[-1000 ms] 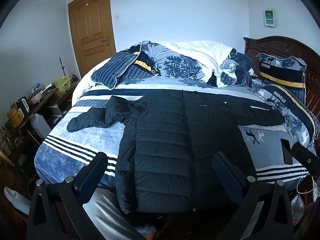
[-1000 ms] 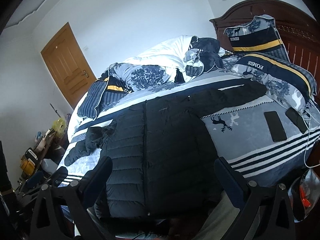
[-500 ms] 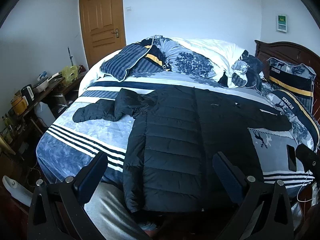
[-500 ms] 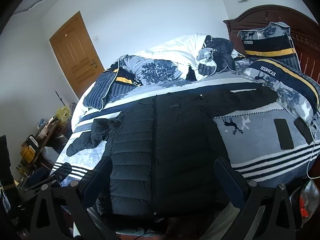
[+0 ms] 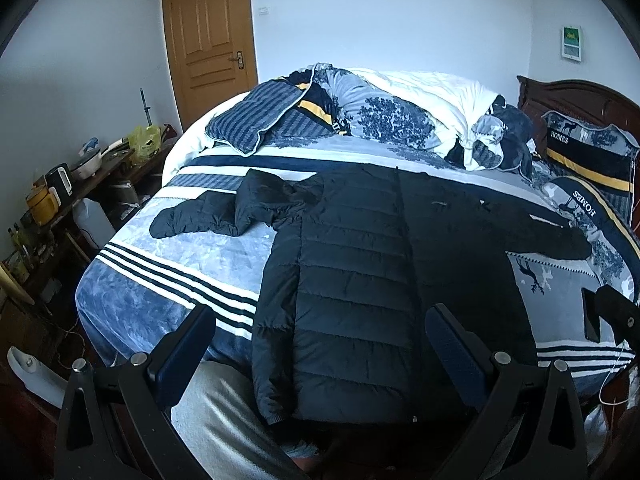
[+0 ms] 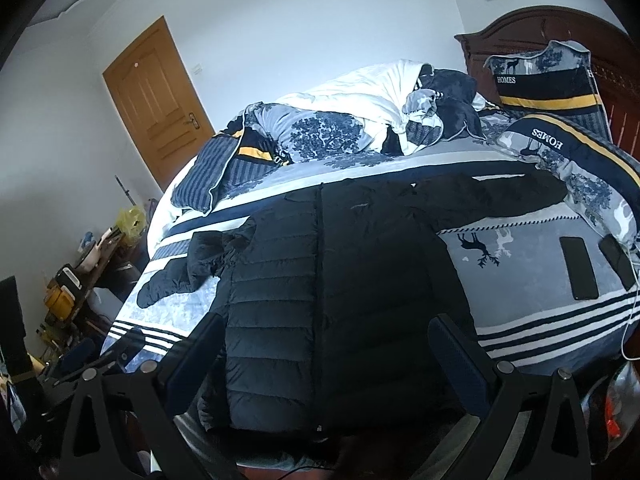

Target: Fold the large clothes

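Note:
A black quilted puffer jacket [image 5: 360, 280] lies spread front-up on the blue striped bed [image 5: 168, 280], its hem hanging over the near edge. One sleeve is bunched out to the left [image 5: 200, 220], the other stretches right toward the pillows [image 5: 552, 236]. My left gripper [image 5: 320, 344] hovers open above the hem with nothing between its fingers. In the right wrist view the same jacket [image 6: 332, 300] fills the middle, and my right gripper [image 6: 326, 354] is open over its lower part, holding nothing.
Rumpled duvets and pillows [image 5: 400, 120] are piled at the bed's far side. Two dark phones [image 6: 578, 268] lie on the bed at right with a white cable. A cluttered side table [image 5: 72, 184] stands at left, a wooden door [image 5: 208, 52] behind, grey trousers [image 5: 224, 420] below.
Both cameras have swung and risen a little, so the jacket and bed sit more centred in view. The jacket has not moved and both grippers stay open.

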`<state>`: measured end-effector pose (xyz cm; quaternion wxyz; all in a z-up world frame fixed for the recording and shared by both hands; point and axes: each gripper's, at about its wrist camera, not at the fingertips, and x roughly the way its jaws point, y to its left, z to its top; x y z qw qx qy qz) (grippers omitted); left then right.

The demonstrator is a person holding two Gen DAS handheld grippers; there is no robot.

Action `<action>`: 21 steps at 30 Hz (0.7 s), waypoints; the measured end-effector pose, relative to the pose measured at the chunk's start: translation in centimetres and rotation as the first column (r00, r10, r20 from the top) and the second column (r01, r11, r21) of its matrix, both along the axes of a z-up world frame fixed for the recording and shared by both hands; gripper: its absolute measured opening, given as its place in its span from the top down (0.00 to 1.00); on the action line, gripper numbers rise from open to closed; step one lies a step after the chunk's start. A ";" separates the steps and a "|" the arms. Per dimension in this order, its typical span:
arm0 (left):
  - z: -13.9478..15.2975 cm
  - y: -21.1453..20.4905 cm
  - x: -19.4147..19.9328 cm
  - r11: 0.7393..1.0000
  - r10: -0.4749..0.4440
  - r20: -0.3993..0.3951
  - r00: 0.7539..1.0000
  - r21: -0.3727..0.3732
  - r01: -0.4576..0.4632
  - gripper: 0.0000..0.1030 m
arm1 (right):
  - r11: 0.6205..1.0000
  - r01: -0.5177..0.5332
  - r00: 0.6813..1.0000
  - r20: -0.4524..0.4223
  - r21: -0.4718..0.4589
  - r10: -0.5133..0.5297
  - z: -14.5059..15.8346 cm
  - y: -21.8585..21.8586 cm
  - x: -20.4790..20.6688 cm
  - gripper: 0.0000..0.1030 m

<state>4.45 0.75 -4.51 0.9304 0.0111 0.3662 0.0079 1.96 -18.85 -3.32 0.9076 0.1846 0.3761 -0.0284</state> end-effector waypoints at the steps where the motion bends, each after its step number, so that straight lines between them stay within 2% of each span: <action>1: -0.1 0.0 0.0 1.000 -0.001 0.004 1.000 -0.003 0.001 0.00 | 1.000 0.003 1.000 -0.004 0.010 -0.003 -0.3 -0.3 0.0 0.00; 6: -0.8 -1.9 0.9 0.999 -0.049 -0.027 0.998 -0.008 0.048 0.00 | 0.999 0.028 1.000 -0.007 0.024 -0.028 -0.9 -2.7 0.7 0.00; 12: -0.8 -6.3 3.7 0.993 -0.118 -0.027 0.993 0.018 0.118 0.00 | 0.988 0.086 0.995 0.039 0.132 -0.092 -1.6 -8.3 2.1 0.00; 14: -1.2 -8.0 5.1 0.986 -0.167 -0.036 0.985 -0.004 0.167 0.00 | 0.982 0.084 0.995 0.043 0.171 -0.092 -2.5 -10.5 3.3 0.00; 17: -2.5 -10.0 8.0 0.976 -0.215 -0.099 0.972 -0.047 0.211 0.00 | 0.966 0.074 0.996 0.026 0.247 -0.083 -4.6 -14.7 5.7 0.03; 18: -3.0 -11.2 9.2 0.975 -0.222 -0.115 0.968 -0.041 0.219 0.00 | 0.956 0.083 0.996 0.005 0.281 -0.088 -5.4 -16.3 6.7 0.07; 21: -3.9 -14.5 12.0 0.966 -0.256 -0.114 0.960 -0.011 0.257 0.00 | 0.930 0.136 0.991 -0.036 0.341 -0.131 -7.5 -21.8 9.3 0.09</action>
